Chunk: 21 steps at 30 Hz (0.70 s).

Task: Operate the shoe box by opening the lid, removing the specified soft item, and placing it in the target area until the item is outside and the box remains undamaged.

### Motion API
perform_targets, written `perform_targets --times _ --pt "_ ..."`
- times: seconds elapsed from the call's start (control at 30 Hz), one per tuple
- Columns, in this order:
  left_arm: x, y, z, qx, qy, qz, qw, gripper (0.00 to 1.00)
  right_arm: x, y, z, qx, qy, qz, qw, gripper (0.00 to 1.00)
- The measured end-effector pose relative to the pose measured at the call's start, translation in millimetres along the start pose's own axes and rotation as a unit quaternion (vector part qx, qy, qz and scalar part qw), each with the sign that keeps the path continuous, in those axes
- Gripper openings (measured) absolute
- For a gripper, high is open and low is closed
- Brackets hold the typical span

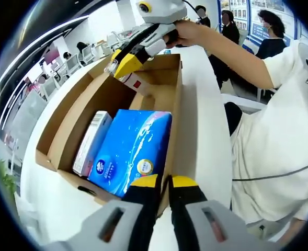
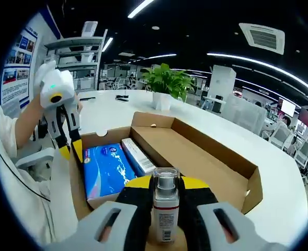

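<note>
Closest to the lens in the right gripper view: a small clear spray bottle with a white label, upright, pinched between the yellow-tipped jaws of the right gripper, jaws closed onto it. Same bottle hangs over the far end of the box in the left gripper view, held there by the right gripper. One open brown cardboard shoe box, matte, lid flap folded back flat on the white table. Two items lie inside, side by side and touching: one soft glossy blue tissue pack, plastic-wrapped, and one slim white carton along its side. Left gripper has its jaws nearly together, pinching the box's near side wall beside the tissue pack. One potted green plant stands on the table beyond the box.
</note>
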State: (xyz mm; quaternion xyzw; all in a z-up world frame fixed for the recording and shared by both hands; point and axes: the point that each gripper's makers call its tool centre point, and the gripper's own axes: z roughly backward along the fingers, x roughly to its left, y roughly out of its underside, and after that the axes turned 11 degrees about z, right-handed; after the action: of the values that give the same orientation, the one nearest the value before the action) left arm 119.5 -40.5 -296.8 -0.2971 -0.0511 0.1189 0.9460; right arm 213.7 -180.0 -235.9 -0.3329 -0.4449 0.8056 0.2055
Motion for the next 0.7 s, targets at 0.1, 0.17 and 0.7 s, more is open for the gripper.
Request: perform_targets --times 0.1,0.17,0.7 --pt "-0.2 0.0 0 -0.002 0.002 0.0 1.0 0.06 -1 0.5 2 0.0 0.022 0.011 0.9997 0.18" --pt "-0.3 0.0 1 -0.003 0.006 0.0 1.0 0.06 -11 -2.9 4 -0.013 0.061 0.027 0.9977 0.18" --pt "-1.8 -0.7 0 -0.007 0.017 -0.01 0.9998 0.04 -24 -17.6 23 -0.08 0.135 -0.034 0.9871 0.18"
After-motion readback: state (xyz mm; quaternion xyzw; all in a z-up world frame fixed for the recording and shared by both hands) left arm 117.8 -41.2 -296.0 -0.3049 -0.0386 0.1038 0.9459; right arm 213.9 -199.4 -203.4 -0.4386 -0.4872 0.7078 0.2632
